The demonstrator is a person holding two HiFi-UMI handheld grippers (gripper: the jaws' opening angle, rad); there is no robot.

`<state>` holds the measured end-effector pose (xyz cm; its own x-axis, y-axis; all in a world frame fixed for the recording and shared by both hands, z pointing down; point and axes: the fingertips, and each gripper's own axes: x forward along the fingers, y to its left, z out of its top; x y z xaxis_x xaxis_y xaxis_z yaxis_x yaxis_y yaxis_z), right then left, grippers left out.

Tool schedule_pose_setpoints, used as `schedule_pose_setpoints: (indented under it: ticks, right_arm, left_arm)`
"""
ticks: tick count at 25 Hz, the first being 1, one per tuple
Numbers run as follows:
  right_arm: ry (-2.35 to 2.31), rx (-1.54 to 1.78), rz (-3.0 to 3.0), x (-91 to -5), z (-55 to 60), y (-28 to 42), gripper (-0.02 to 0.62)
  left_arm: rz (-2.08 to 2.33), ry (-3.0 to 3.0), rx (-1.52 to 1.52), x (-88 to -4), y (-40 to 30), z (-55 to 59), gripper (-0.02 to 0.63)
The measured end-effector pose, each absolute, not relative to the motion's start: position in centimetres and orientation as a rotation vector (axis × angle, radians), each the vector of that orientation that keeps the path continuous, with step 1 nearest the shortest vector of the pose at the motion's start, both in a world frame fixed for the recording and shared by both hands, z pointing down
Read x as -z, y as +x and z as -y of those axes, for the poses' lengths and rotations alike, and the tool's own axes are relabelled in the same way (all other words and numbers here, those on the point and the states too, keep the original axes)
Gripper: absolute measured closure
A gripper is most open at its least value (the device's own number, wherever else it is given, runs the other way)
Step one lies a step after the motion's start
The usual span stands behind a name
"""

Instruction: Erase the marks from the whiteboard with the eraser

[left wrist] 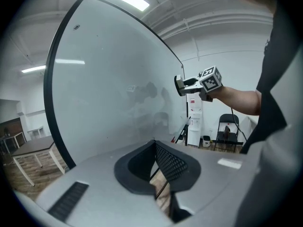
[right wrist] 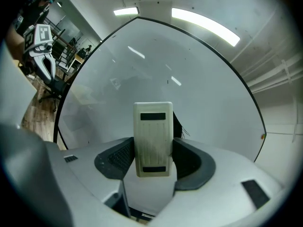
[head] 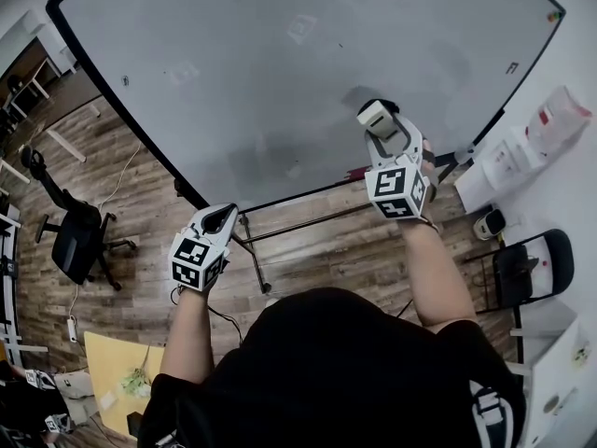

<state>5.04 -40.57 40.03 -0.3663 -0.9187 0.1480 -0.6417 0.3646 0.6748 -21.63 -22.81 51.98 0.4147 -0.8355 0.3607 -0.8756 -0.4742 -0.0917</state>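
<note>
Progress: the whiteboard (head: 280, 54) reads as largely clean. We find no bold writing on it. What shows is a faint grey haze across the lower middle of the board (head: 280, 152) and a small dark mark near the right edge (head: 511, 67). In the right gripper view, some thin dark strokes sit just to the right of the eraser (right wrist: 152, 138). We cannot tell whether these are marks on the board or fibres of its felt. We judge the task to be well along, with the haze and the small edge mark left to clear.

Right gripper (head: 384, 131): its jaws are closed onto the eraser, one pad on each long side, and the pale back of the eraser faces the camera. It is raised in front of the lower right part of the whiteboard. The eraser sits close to the surface, with a shadow just beside it, but we cannot confirm contact from any view.

Left gripper (head: 216, 220): it is held low, below the bottom edge of the board and well apart from the eraser. Its own view shows the pads meeting at the tips, with nothing between them (left wrist: 154, 148). It touches nothing.
</note>
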Motion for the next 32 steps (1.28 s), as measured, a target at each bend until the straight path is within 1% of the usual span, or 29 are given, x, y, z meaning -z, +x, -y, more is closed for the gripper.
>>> schedule_pose_setpoints:
  ticks: [13,21,32]
  right_arm:
    - [1.375,0.377,2.452,-42.3,38.9,8.2,0.354]
    - [1.392,0.315,2.509,-43.1,38.1,9.4,0.354]
    - [1.361,0.289,2.549,-43.6,37.5,8.7,0.354]
  left_arm:
    - [1.536,2.529,-0.543,-52.8,-20.9,22.7,0.595]
    - [1.551,2.52,-0.539,-53.1,-20.5,22.3,0.595]
    - [1.57,2.512,-0.518,-52.8,-19.8,22.1,0.595]
